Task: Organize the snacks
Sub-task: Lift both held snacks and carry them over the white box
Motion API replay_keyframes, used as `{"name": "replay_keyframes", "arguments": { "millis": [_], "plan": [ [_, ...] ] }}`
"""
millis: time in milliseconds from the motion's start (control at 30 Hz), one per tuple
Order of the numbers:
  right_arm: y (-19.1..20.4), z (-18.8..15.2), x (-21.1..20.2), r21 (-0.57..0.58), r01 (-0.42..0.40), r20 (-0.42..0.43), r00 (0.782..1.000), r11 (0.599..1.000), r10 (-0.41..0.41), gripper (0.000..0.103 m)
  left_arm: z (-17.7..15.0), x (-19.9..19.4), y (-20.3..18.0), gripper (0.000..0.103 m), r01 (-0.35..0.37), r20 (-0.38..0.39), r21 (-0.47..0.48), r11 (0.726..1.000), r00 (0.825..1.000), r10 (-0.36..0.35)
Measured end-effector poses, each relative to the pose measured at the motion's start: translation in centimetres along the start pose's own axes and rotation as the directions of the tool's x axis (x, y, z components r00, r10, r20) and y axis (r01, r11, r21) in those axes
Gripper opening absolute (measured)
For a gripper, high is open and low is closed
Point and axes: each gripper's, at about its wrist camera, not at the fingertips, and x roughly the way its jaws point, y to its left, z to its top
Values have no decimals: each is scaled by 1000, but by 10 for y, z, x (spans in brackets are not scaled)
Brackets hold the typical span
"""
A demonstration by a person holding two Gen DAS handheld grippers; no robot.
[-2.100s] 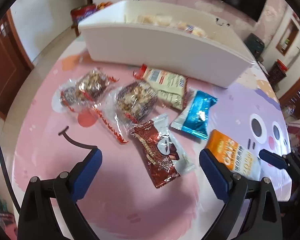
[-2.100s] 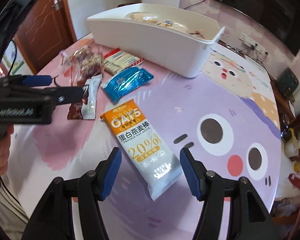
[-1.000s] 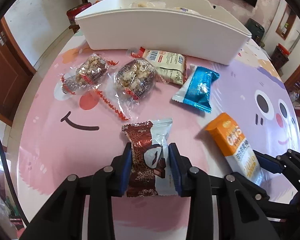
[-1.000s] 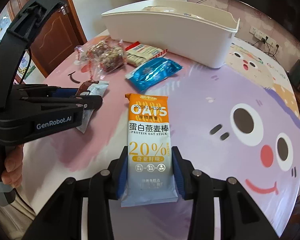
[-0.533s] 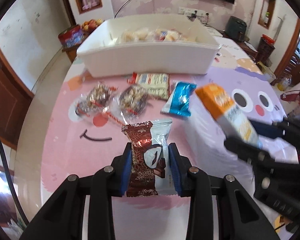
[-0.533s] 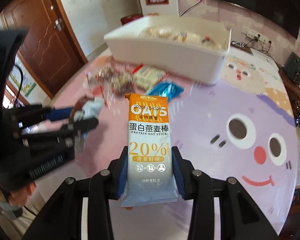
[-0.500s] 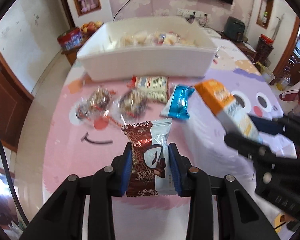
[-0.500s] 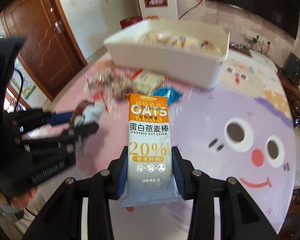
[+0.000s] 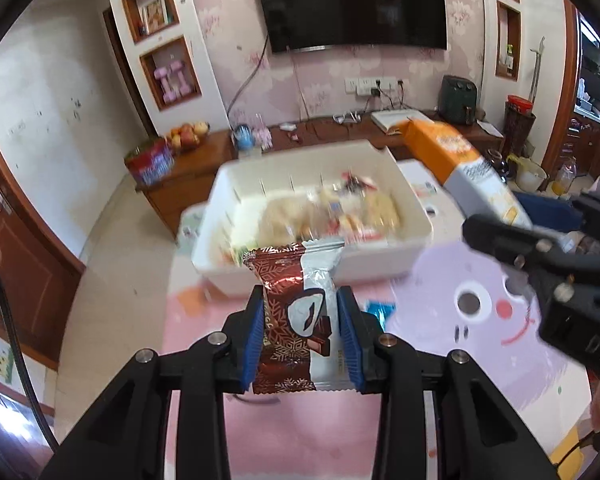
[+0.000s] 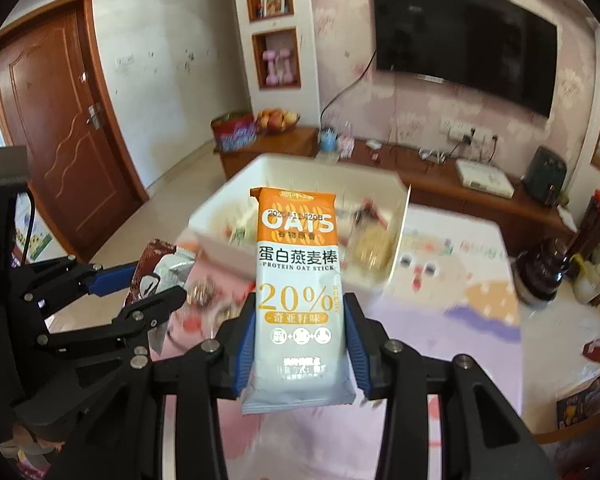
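gripping "oats / protein oat stick / 20%" bar (image 10: 298,280), right claw (image 10: 300,344); left claw (image 9: 303,332) clenched on brown-silver snack packet (image 9: 296,316).

The chocolate snack packet (image 9: 300,316), brown and silver with a snowflake print, stands upright and lifted clear of the table, in front of the white bin (image 9: 414,220); the oat bar (image 10: 300,292), orange on top and white below, marked OATS and 20%, is likewise upright and in the air, in front of the bin; the bin is open-topped and holds a blurred heap of pale wrapped snacks (image 9: 328,212); a blue packet (image 9: 378,310) lies just before it.
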Motion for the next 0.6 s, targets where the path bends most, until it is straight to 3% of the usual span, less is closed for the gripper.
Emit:
{"name": "replay_keyframes", "arguments": {
  "millis": [300, 600],
  "plan": [
    [-9, 85, -17, 12, 56, 136, 989, 998, -57, 40, 71, -7, 15, 33, -58, 70, 20, 998, 996, 57],
    [-25, 134, 12, 64, 116, 163, 979, 991, -125, 41, 124, 26, 28, 33, -47, 91, -5, 999, 995, 48]
  ]
}}
